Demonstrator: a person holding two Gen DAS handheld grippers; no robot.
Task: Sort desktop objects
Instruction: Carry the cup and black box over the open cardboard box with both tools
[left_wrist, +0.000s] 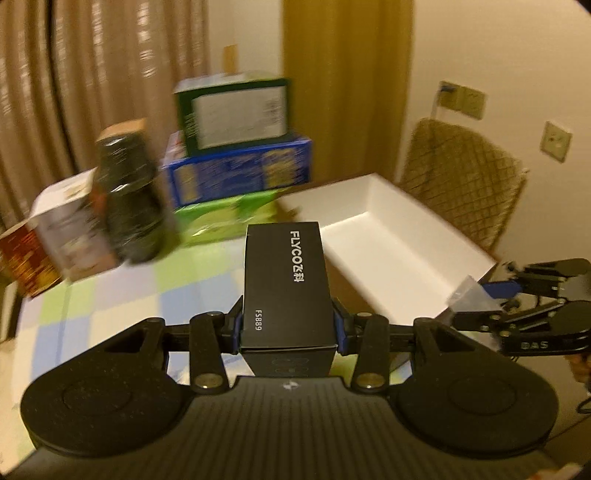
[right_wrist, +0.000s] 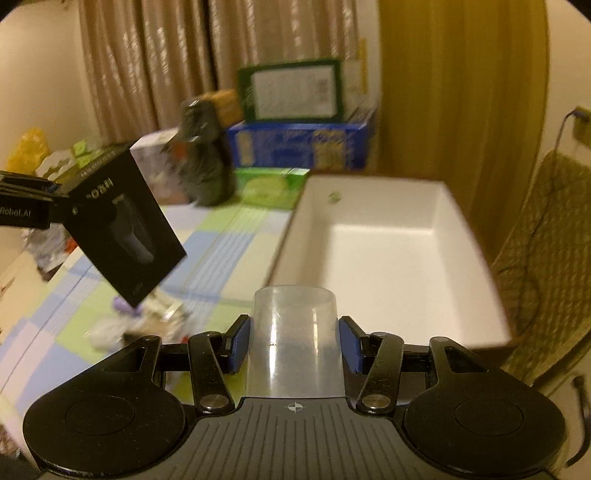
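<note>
Curtains back a checkered tablecloth (right_wrist: 221, 251) where the left gripper (left_wrist: 287, 326) pinches a black FLYCO box (left_wrist: 286, 280) aloft beside the white tray (right_wrist: 388, 254), while the right gripper (right_wrist: 294, 343) clamps a clear plastic cup (right_wrist: 295, 339).

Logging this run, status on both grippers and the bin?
Left gripper shut on black FLYCO box, airborne. Right gripper shut on clear plastic cup. White bin ahead, open. Path clear.

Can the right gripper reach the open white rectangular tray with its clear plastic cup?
Probably yes: the right gripper, shut on the clear plastic cup, faces the white tray with nothing between them.
</note>
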